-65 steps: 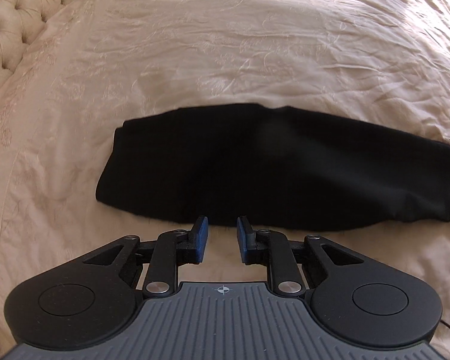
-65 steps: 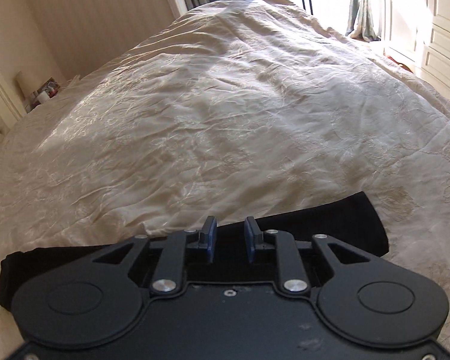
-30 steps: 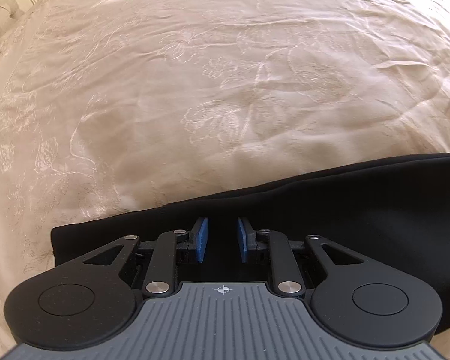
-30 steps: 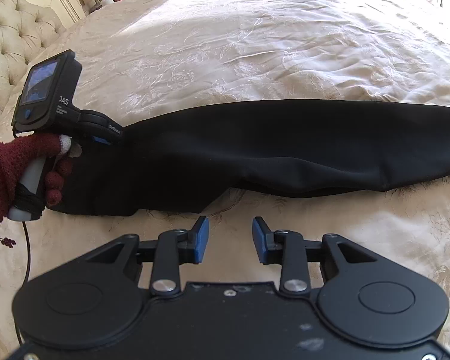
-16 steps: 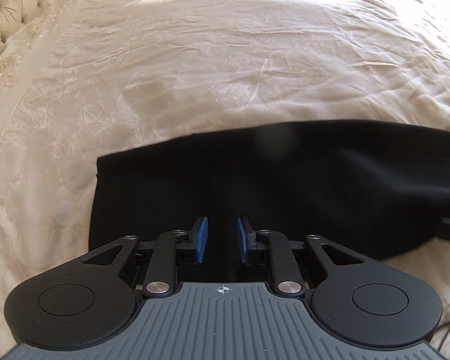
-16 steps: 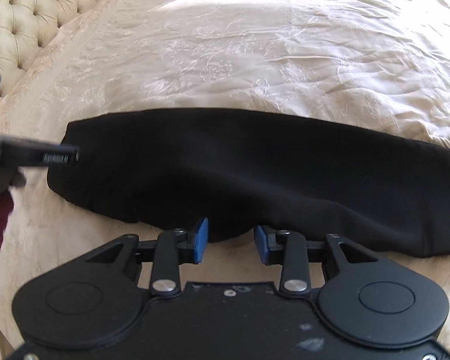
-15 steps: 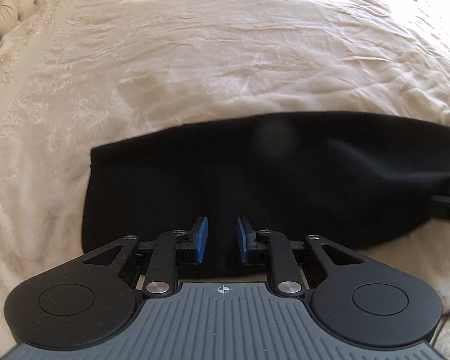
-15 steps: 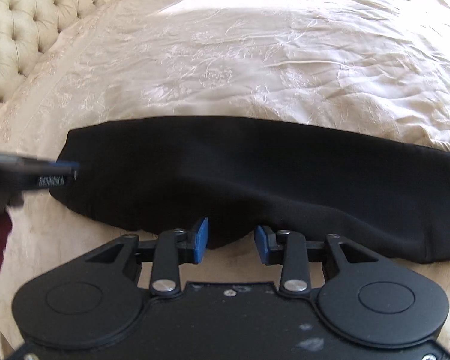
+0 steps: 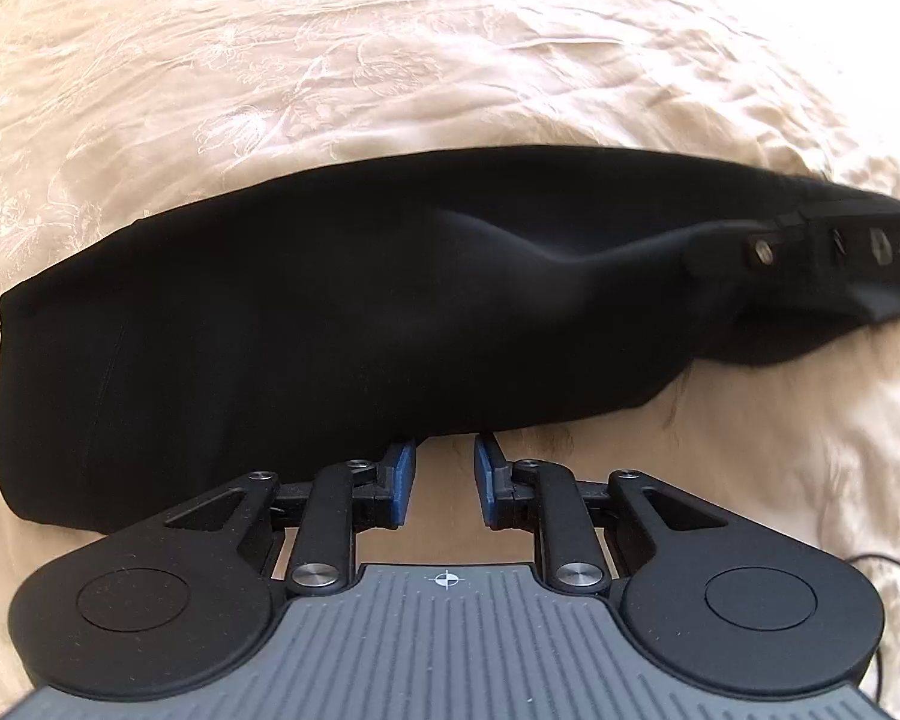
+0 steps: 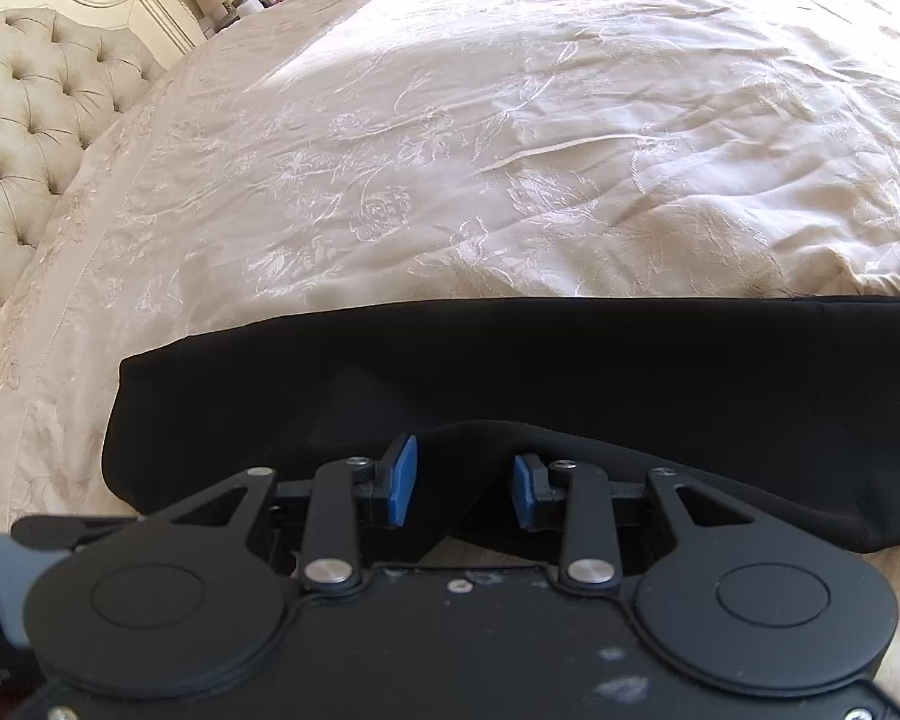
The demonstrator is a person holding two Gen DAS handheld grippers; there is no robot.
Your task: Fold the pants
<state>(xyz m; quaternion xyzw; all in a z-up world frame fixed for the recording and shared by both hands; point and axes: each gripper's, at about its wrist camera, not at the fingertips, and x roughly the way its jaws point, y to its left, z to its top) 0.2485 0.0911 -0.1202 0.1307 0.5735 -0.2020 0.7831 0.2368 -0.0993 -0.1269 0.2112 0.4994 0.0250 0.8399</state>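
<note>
Lying on bedspread [image 10: 510,150], pants [image 9: 330,312]; headboard [image 10: 24,120] beyond

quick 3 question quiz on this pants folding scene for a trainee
1. True or false: the black pants lie in a long strip across the cream bedspread.
2. What stands at the bed's far left end in the right wrist view? A) tufted headboard B) mirror C) ladder
3. Fill in: the left gripper has its fingertips at the pants' near ____.

Key: 1 true; 2 A, the tufted headboard; 3 edge.
</note>
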